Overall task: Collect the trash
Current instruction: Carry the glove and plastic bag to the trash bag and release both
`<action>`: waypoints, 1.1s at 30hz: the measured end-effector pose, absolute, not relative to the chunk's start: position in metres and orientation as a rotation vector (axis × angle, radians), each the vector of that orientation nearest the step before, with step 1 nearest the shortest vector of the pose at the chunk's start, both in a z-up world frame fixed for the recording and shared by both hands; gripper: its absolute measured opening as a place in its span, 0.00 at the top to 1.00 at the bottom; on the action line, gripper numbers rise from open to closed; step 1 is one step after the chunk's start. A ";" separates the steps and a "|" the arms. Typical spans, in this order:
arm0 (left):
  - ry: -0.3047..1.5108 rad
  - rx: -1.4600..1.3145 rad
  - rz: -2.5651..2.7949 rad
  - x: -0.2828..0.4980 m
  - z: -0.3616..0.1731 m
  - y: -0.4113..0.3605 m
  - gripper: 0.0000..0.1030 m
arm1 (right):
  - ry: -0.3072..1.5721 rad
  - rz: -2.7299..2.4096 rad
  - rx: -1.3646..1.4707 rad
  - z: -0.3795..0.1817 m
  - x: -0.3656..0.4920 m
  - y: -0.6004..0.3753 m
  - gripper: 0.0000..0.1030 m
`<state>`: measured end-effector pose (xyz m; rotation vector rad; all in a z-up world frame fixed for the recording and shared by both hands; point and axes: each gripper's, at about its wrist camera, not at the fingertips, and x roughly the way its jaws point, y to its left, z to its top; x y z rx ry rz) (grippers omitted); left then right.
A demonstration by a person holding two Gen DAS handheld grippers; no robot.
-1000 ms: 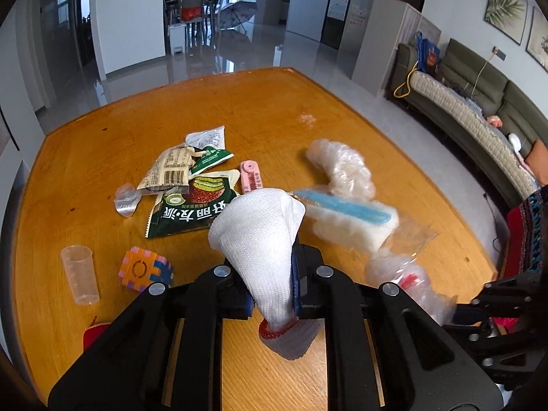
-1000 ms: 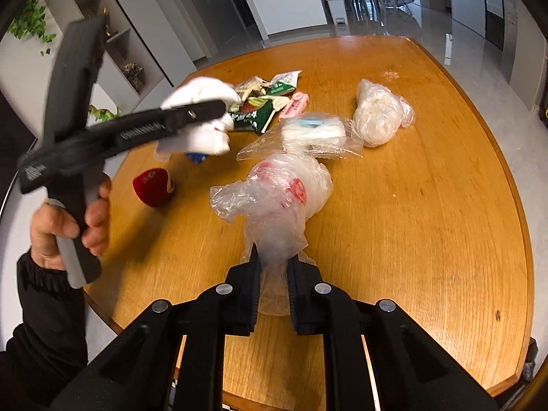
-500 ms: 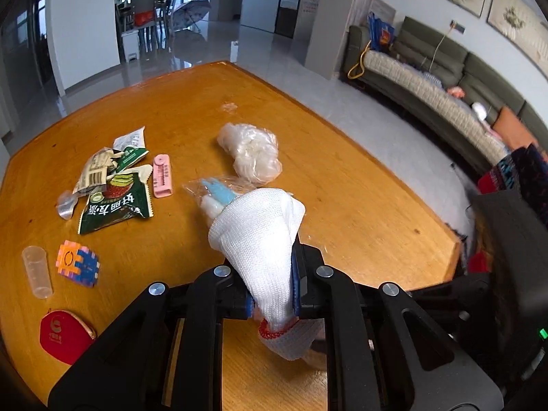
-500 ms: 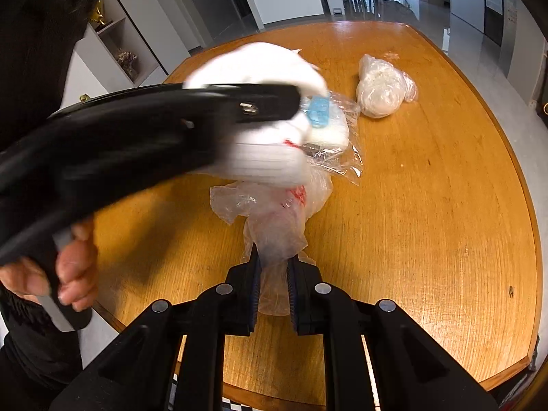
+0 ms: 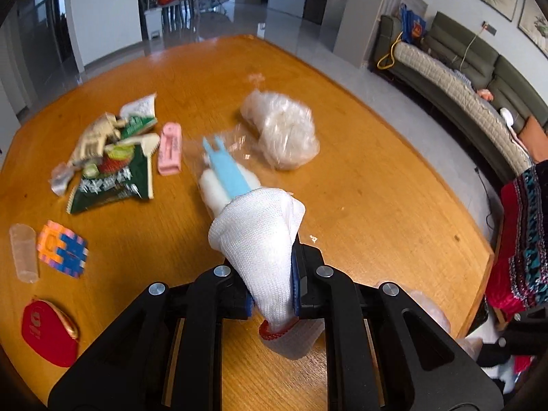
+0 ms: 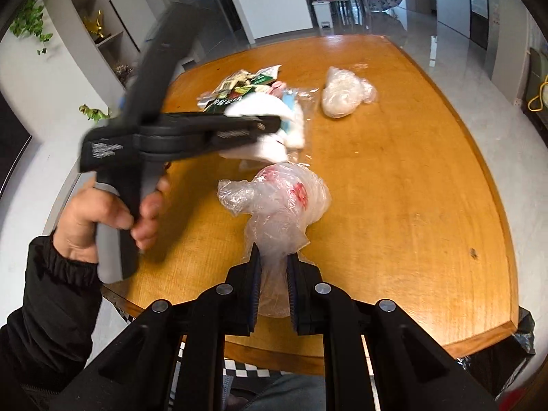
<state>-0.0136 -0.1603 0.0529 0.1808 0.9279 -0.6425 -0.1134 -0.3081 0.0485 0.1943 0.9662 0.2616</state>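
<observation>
Trash lies scattered over a round wooden table (image 5: 376, 178). In the left wrist view, the left hand-held gripper (image 5: 274, 294) pinches a white knit glove (image 5: 263, 239) above the near edge. Beyond it lie a clear packet with a blue strip (image 5: 226, 174), a bag of white material (image 5: 287, 133), a pink tag (image 5: 169, 149) and green snack wrappers (image 5: 113, 171) toward the left edge. Near the left corner sit a colourful block (image 5: 61, 248), a small plastic cup (image 5: 23, 251) and a red pouch (image 5: 48, 334).

In the right wrist view, the right hand-held gripper (image 6: 274, 287) is clamped on a crumpled clear plastic bag (image 6: 281, 202) near the table's near edge (image 6: 428, 205). The person's left hand (image 6: 102, 219) holds the other gripper, blurred, over the left side, the glove (image 6: 260, 126) in its jaws.
</observation>
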 end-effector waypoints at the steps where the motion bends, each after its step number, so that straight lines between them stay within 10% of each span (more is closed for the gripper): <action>1: 0.909 0.184 -0.650 -0.018 0.062 -0.160 0.86 | 0.961 0.253 0.196 0.049 -0.116 -0.311 0.85; 33: 0.848 0.417 -1.330 -0.223 0.080 -0.423 0.86 | 0.897 -0.407 0.498 0.019 -0.317 -0.515 0.85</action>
